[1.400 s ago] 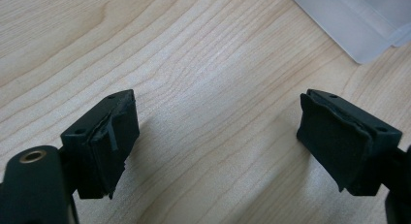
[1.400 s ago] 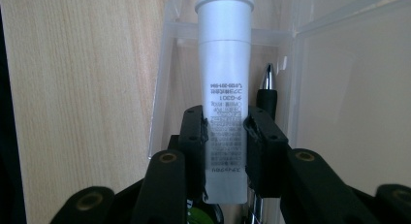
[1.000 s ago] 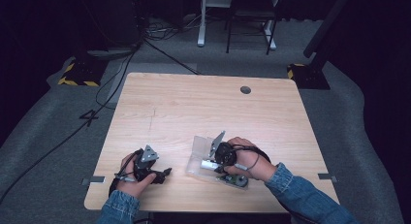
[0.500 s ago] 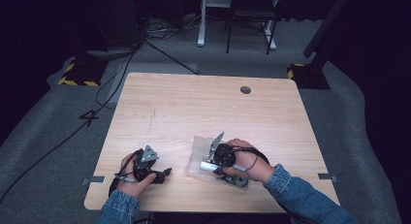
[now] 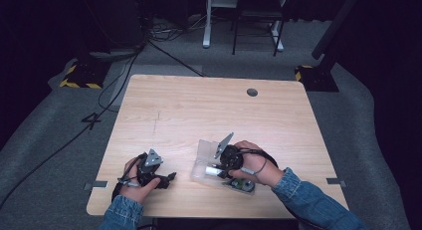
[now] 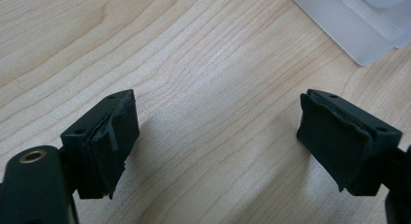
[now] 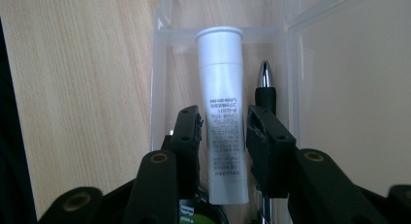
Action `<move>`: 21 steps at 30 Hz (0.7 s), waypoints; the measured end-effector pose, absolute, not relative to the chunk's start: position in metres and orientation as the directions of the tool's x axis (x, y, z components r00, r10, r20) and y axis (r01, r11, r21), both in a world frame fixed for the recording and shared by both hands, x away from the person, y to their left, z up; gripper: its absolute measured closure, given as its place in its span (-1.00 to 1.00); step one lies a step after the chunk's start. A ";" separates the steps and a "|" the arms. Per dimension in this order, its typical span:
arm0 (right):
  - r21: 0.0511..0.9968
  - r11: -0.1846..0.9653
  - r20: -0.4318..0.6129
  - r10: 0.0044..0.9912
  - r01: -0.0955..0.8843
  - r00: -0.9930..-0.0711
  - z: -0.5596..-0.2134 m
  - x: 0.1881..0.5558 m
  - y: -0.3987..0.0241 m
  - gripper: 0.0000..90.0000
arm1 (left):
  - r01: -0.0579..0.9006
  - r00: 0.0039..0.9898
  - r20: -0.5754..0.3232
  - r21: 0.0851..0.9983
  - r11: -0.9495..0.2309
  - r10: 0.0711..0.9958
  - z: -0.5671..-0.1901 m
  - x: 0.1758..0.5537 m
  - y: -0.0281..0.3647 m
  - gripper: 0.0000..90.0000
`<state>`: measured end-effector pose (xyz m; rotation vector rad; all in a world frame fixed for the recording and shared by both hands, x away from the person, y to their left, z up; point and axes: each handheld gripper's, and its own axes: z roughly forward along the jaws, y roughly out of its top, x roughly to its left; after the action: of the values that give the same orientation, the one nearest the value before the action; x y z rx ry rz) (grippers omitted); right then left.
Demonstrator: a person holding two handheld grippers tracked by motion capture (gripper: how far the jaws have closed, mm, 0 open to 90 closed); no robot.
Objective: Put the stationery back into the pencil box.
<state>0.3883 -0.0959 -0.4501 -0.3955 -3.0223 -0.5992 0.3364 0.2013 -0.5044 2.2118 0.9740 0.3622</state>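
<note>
inside clear box point(image 7: 310, 64), white printed tube point(image 7: 224, 112)

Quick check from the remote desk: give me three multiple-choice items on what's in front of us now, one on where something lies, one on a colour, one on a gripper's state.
1. Where does the white tube lie?
A. in the clear plastic box
B. on bare table by the far edge
C. between the left gripper's jaws

2. What colour is the tube?
A. red
B. white
C. green

3. How do the jaws of the left gripper stand?
A. shut on a pen
B. shut on the box
C. wide apart with bare table between them

Answers:
1 A, the right gripper view shows the tube inside the box walls, beside a pen.
2 B, its body and cap are white with dark print.
3 C, the left gripper view shows wood grain between the pads.
</note>
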 end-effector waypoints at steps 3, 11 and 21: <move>0.387 0.887 0.072 0.244 0.252 -0.967 -0.446 0.389 -0.098 0.47 | 0.542 0.681 -0.019 0.686 -0.486 0.732 -0.504 0.336 0.201 -0.67; 0.485 0.840 0.030 0.263 0.244 -0.964 -0.430 0.392 -0.111 0.20 | 0.537 0.688 -0.021 0.686 -0.490 0.725 -0.504 0.338 0.202 -0.68; 0.626 0.727 0.022 0.344 0.281 -0.939 -0.404 0.399 -0.135 -0.09 | 0.548 0.672 -0.024 0.689 -0.474 0.740 -0.505 0.338 0.205 -0.67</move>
<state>0.3994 -0.1346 -0.4036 -0.5461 -3.0076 -1.0658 0.3385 0.2052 -0.5046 2.2006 0.9877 0.3635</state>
